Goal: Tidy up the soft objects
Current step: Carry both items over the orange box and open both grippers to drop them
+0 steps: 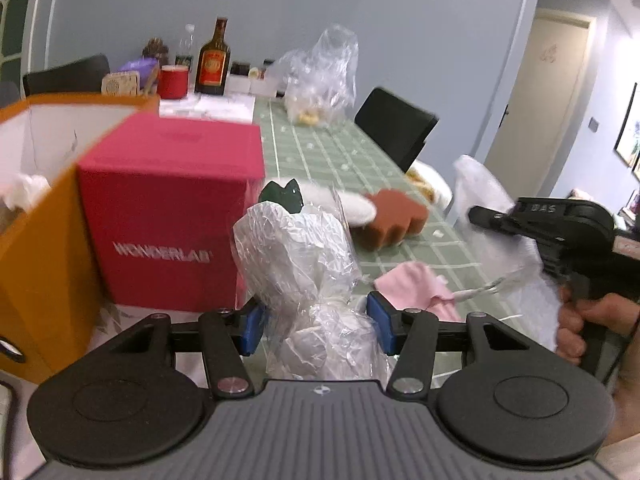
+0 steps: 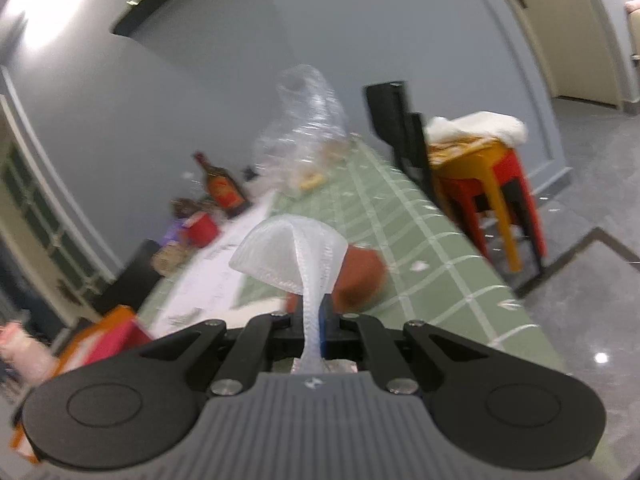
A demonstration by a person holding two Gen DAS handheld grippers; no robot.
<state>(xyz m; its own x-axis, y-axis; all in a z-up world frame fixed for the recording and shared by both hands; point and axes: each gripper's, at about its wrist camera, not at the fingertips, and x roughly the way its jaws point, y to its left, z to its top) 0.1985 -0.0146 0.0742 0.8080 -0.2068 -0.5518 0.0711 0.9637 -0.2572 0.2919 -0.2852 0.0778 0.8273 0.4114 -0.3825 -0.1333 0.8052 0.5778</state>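
A soft white bundle wrapped in crinkly clear plastic (image 1: 296, 256), with a dark green piece at its top, stands between the blue pads (image 1: 253, 330) of my left gripper (image 1: 318, 326). Both pads press on its lower part. My right gripper (image 2: 314, 320) is shut on a strip of translucent white mesh cloth (image 2: 296, 252) that fans out above the jaws. In the left wrist view the right gripper (image 1: 478, 214) is at the right, held by a hand (image 1: 580, 320), with the white cloth (image 1: 480, 184) draped around it. A brown sponge (image 1: 396, 216), a pink cloth (image 1: 416, 288) and a white fluffy pad (image 1: 352, 204) lie on the green checked tablecloth (image 1: 340, 148).
A red box (image 1: 172, 216) stands just left of the bundle, beside an orange bin (image 1: 40, 240) with white stuff inside. At the table's far end are a bottle (image 1: 214, 60), a red cup (image 1: 172, 82) and a clear plastic bag (image 1: 324, 76). A black chair (image 1: 396, 128) and stacked stools (image 2: 488, 184) stand along the table's right side.
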